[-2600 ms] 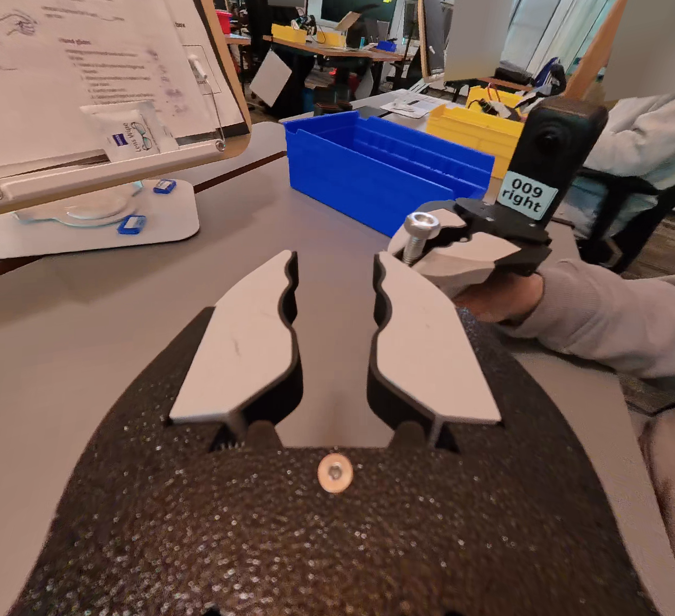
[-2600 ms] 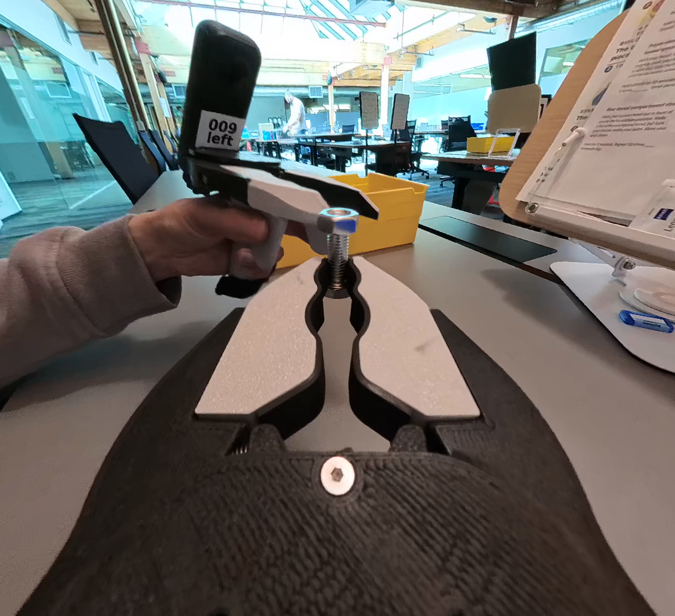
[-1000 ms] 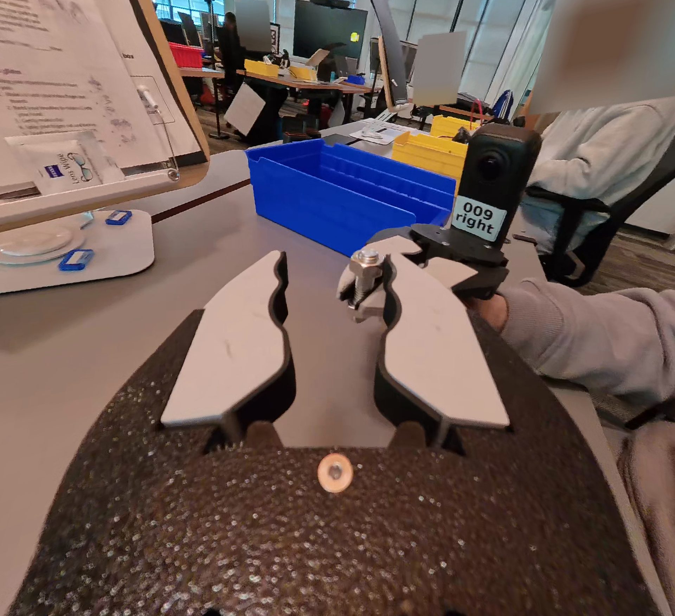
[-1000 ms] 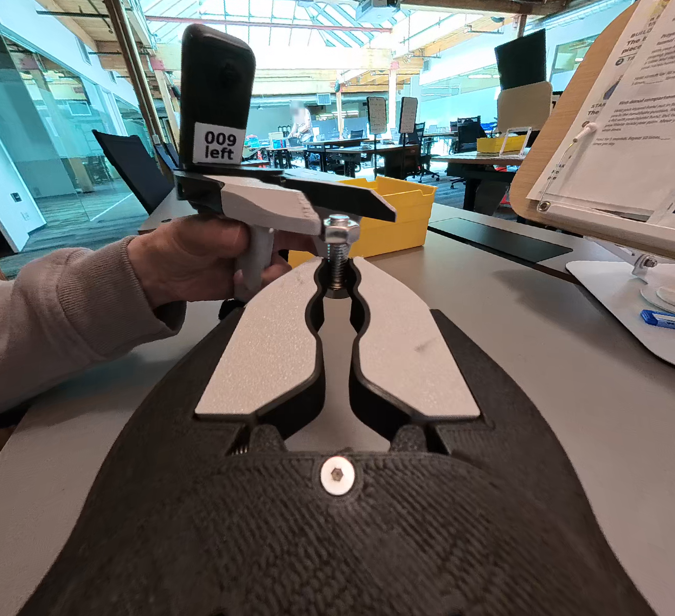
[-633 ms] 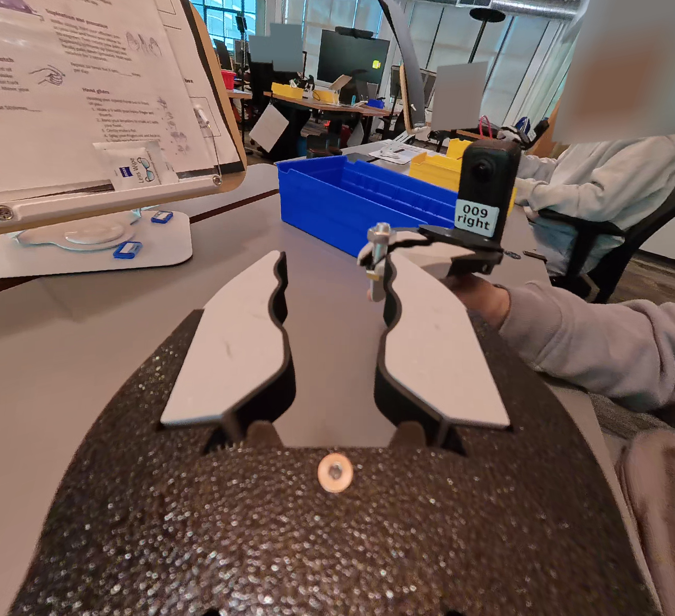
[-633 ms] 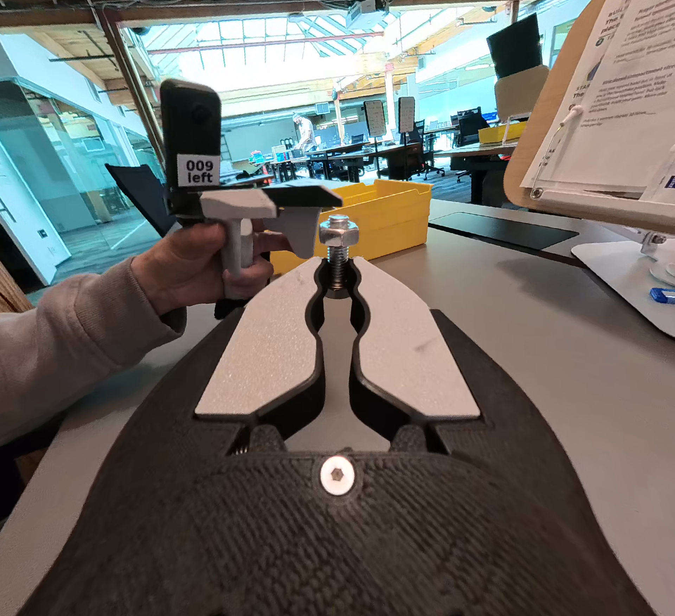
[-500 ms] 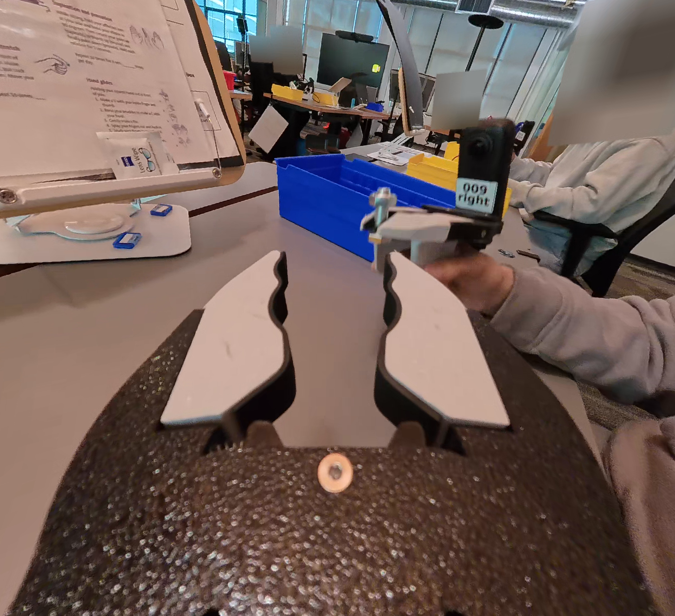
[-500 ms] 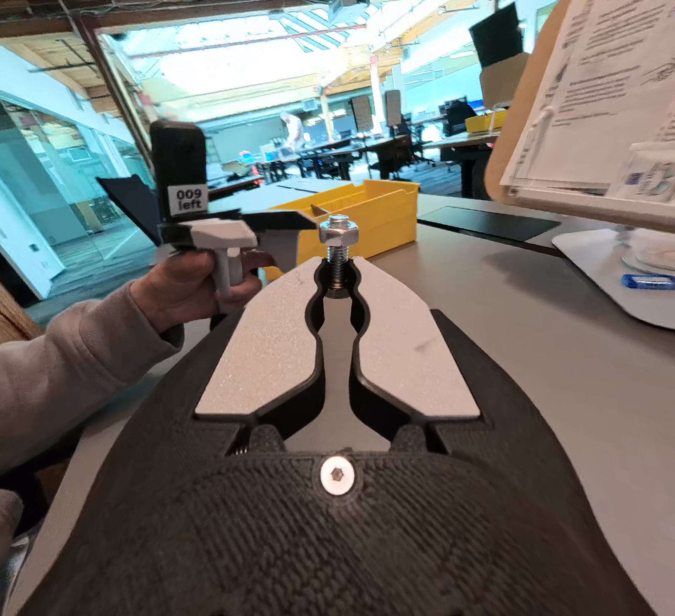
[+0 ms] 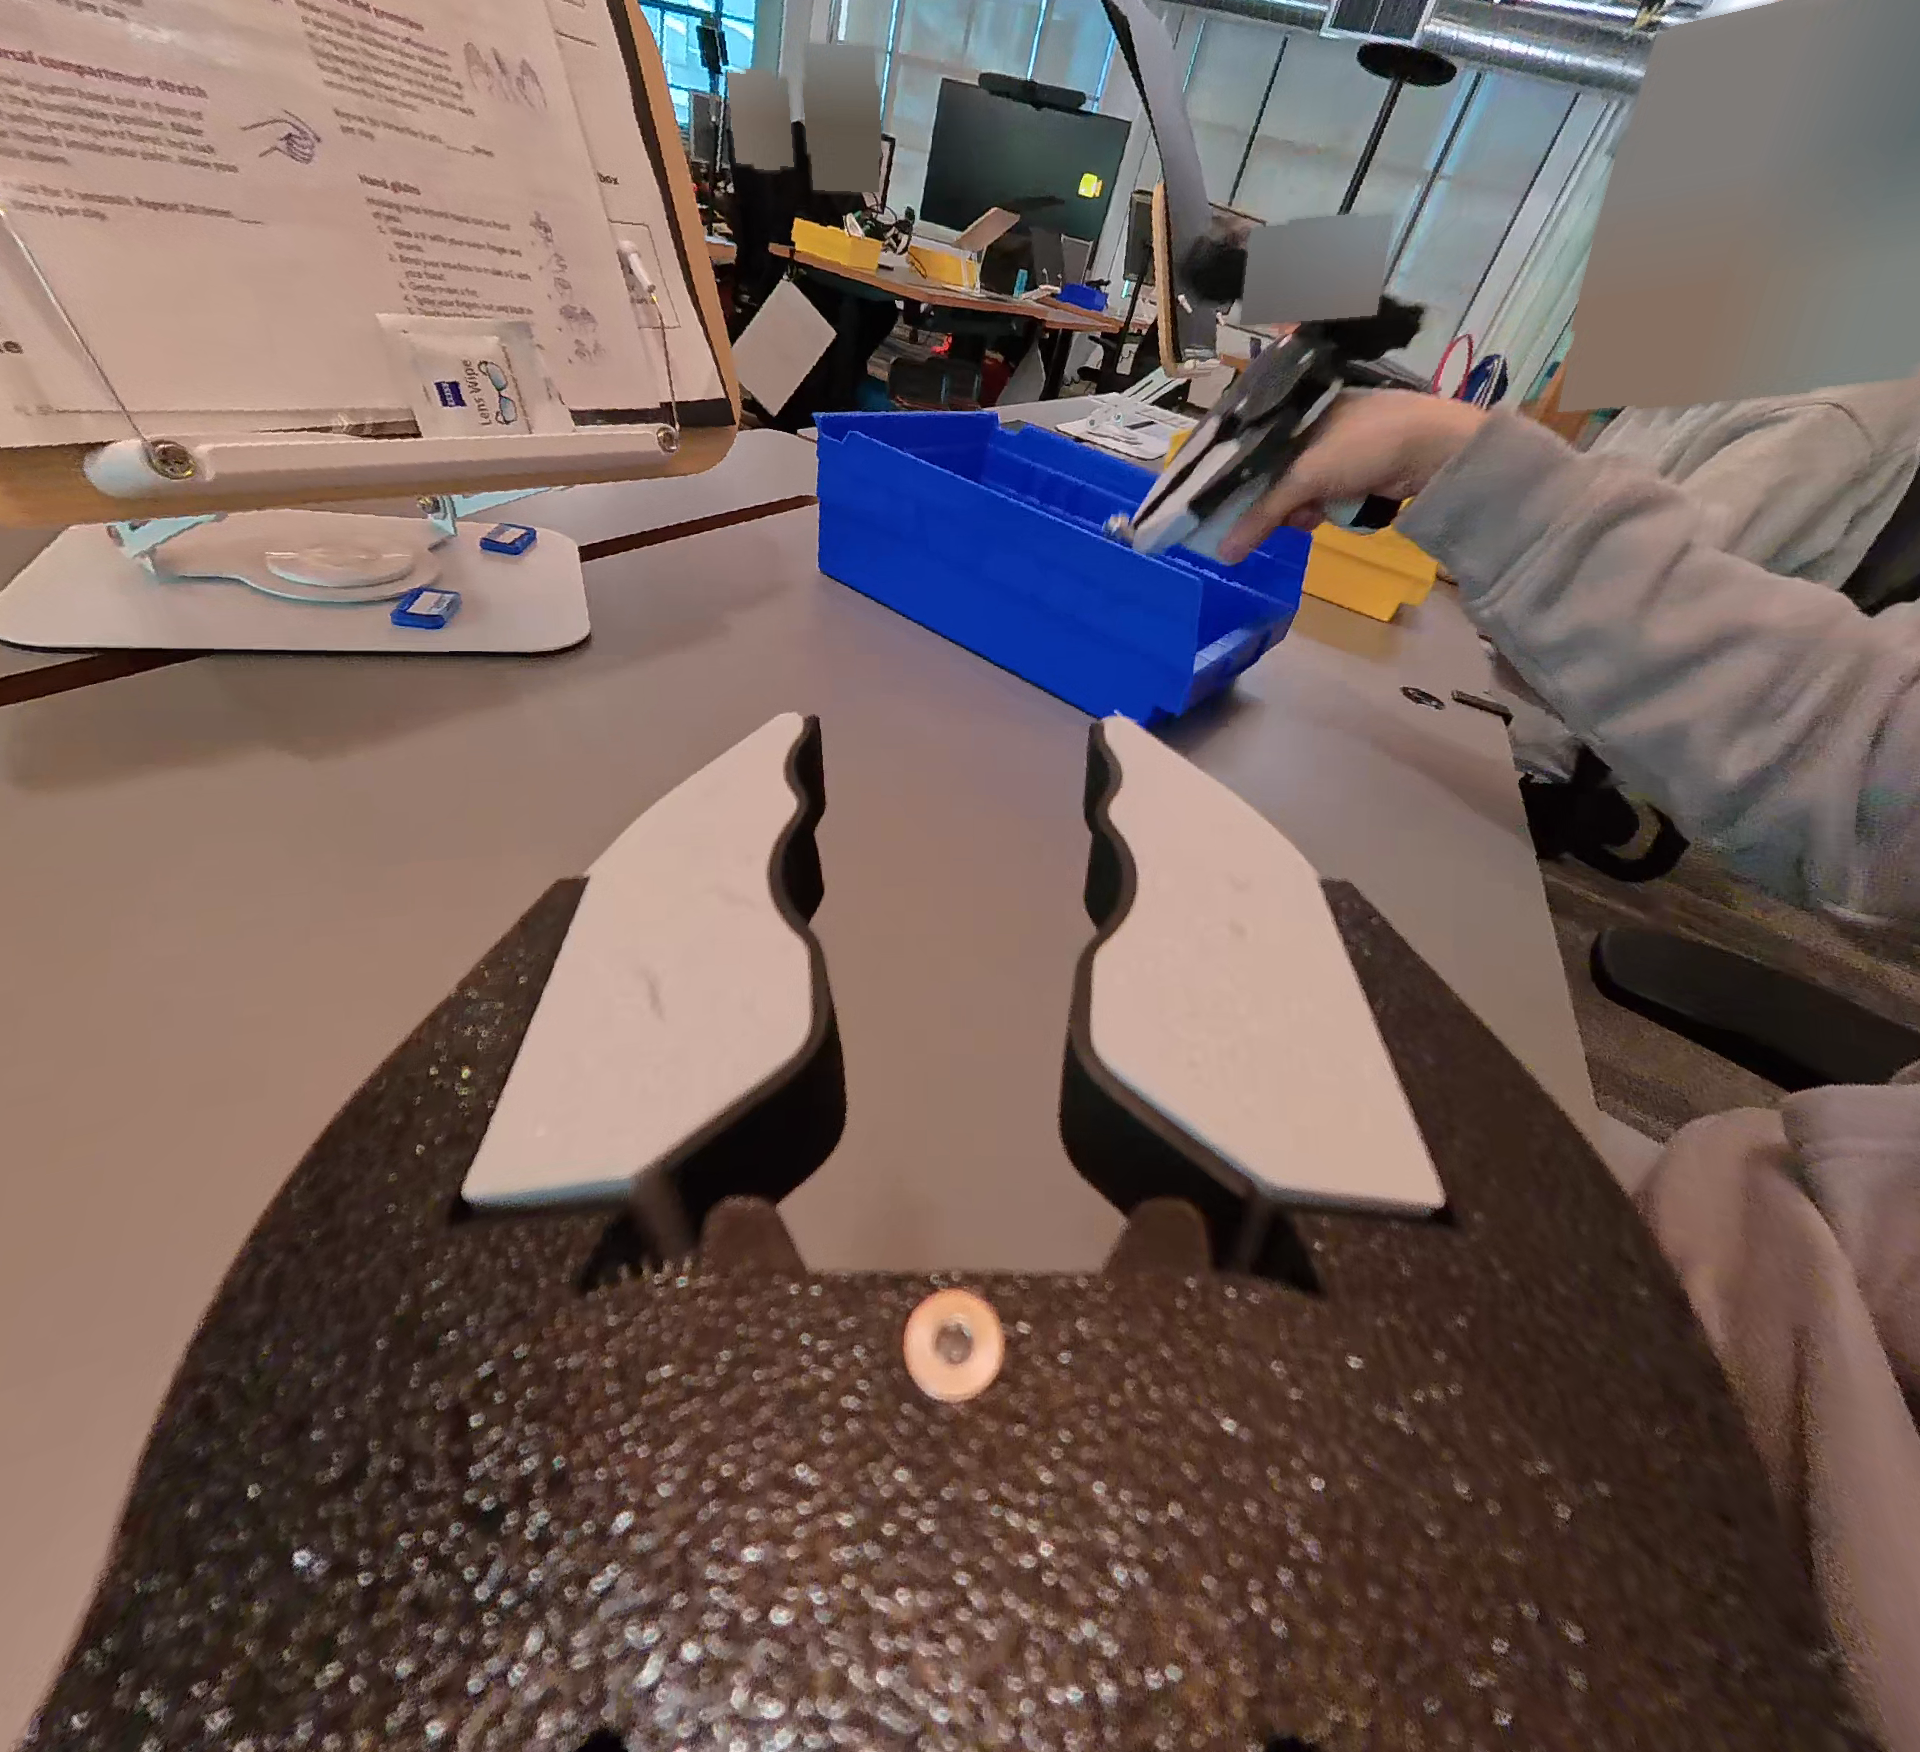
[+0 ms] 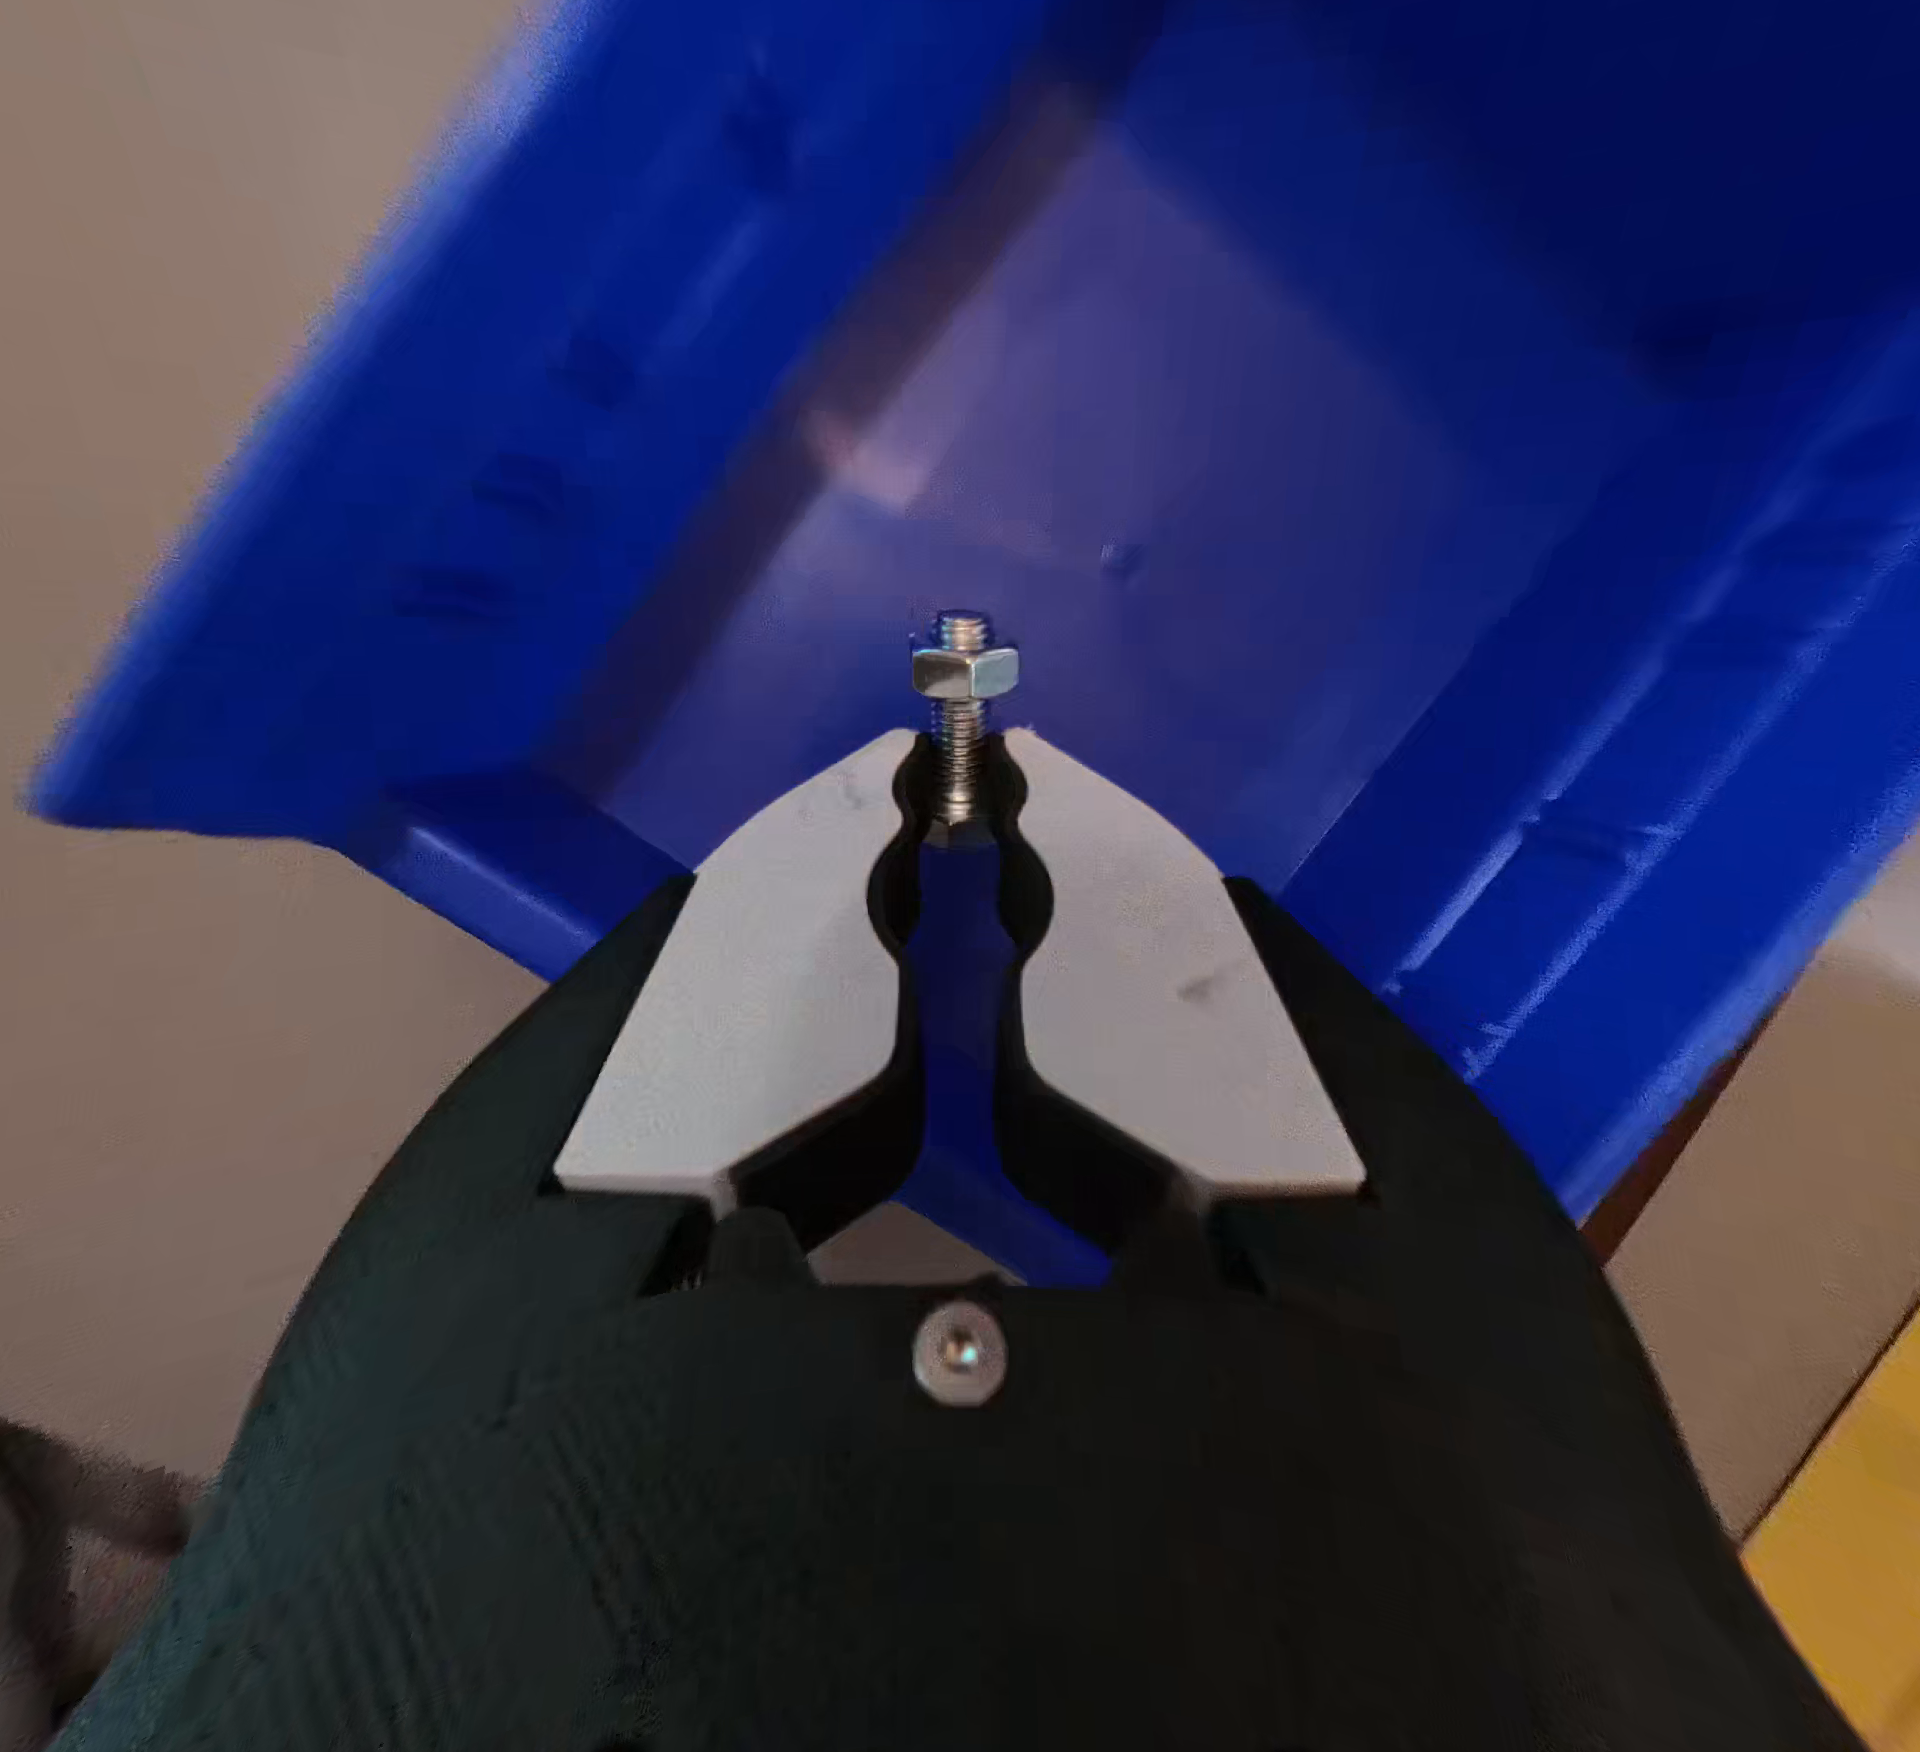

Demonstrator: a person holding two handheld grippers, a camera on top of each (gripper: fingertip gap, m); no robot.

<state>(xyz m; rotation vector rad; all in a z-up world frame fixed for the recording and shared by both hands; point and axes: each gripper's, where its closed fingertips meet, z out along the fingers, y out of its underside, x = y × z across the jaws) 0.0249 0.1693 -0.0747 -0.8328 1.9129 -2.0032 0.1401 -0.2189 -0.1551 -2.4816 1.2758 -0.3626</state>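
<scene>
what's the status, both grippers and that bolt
Right gripper shut on a silver bolt with a nut, tilted down over the blue bin. Left gripper open, bare, above the grey table. Nothing in the way.

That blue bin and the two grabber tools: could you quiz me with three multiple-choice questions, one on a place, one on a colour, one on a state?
1. Where do the right gripper's jaws point?
A. into the blue bin
B. at the document stand
C. at the floor

2. What colour is the bin behind the blue one?
A. red
B. yellow
C. green

3. How are the left gripper's jaws?
A. shut on a bolt
B. shut on paper
C. open, holding nothing

Answers: 1 A, the bolt it clamps hangs over the bin floor; 2 B, yellow bin; 3 C, only grey table shows between them.
</scene>
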